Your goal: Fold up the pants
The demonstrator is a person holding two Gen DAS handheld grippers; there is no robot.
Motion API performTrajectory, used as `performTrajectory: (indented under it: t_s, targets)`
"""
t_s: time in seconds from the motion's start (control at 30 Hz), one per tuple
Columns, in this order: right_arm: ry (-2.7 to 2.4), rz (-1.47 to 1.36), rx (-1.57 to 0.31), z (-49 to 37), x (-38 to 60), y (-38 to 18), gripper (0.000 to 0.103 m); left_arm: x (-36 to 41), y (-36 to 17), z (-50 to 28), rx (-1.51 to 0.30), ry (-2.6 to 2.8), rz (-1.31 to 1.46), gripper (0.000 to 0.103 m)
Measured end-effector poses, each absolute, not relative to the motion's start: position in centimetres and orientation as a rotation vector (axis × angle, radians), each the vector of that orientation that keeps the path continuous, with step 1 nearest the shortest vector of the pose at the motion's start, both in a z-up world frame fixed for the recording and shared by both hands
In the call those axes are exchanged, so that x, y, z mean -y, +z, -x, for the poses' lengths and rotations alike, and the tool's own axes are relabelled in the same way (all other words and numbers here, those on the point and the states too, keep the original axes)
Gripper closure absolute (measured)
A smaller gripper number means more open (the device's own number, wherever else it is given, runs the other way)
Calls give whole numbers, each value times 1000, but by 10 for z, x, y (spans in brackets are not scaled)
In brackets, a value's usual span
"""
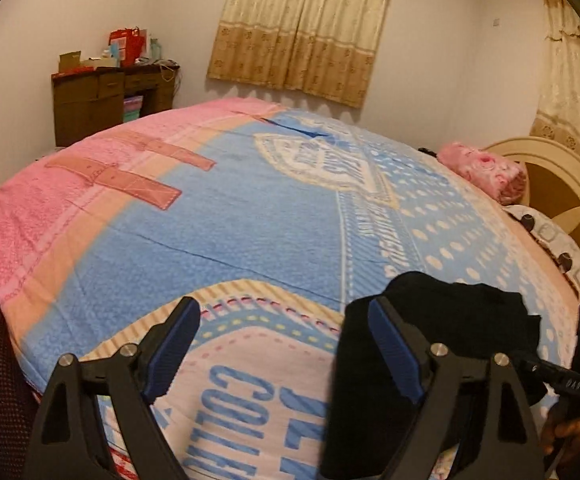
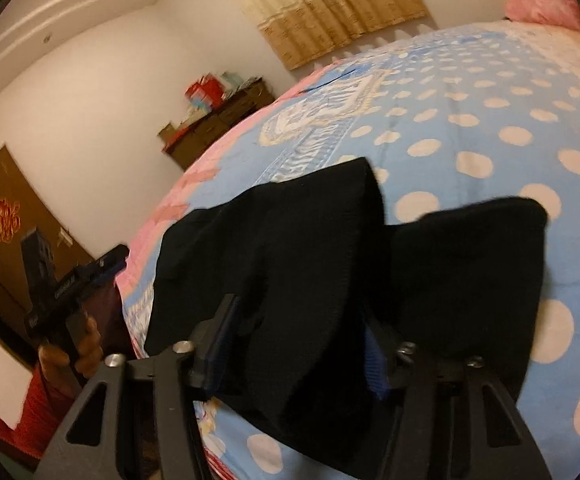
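Black pants [image 2: 290, 256] lie bunched on the blue, pink and dotted bedspread [image 2: 490, 128]. In the right wrist view my right gripper [image 2: 298, 344] has its fingers on either side of a thick fold of the pants, with cloth filling the gap. In the left wrist view my left gripper [image 1: 282, 312] is open and empty above the bedspread [image 1: 250, 220], with the pants [image 1: 450, 320] just behind and under its right finger. The right gripper's body [image 1: 570, 384] shows at the far right there. The left gripper [image 2: 74, 280] shows at the left of the right wrist view.
A pink pillow [image 1: 486, 172] and a patterned pillow [image 1: 554, 240] lie by the curved headboard [image 1: 562, 184]. A brown desk [image 1: 106, 100] with boxes stands by the far wall. Curtains [image 1: 298, 28] hang behind the bed. A brown door [image 2: 6, 232] is at left.
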State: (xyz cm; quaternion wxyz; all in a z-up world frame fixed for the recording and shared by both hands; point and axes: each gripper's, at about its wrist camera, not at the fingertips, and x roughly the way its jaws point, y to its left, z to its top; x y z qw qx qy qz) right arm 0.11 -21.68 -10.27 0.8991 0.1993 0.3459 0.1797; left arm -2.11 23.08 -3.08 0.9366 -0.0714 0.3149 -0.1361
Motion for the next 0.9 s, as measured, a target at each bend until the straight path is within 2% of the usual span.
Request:
performTrajectory:
  t_s: [0.03, 0.13, 0.4, 0.5, 0.63, 0.7, 0.83, 0.9]
  targets:
    - [382, -361, -739, -3, 209, -101, 85, -228, -29, 12, -646, -270, 140, 15]
    - [403, -284, -732, 3, 192, -87, 87, -226, -30, 5, -650, -254, 146, 15]
    - [449, -246, -501, 35, 210, -6, 88, -224, -16, 3, -612, -246, 136, 15]
    - [342, -280, -590, 41, 243, -33, 88, -214, -18, 1, -612, -260, 122, 15]
    - [199, -363, -760, 46, 275, -112, 87, -196, -22, -1, -629, -290, 90, 15]
    - [218, -484, -680, 56, 285, -119, 82, -186, -23, -1, -637, -304, 76, 15]
    - [253, -519, -713, 49, 284, -112, 53, -170, -19, 4, -631, -348, 89, 14]
    - [249, -508, -731, 52, 286, -100, 50, -161, -18, 8, -640, -384, 108, 15]
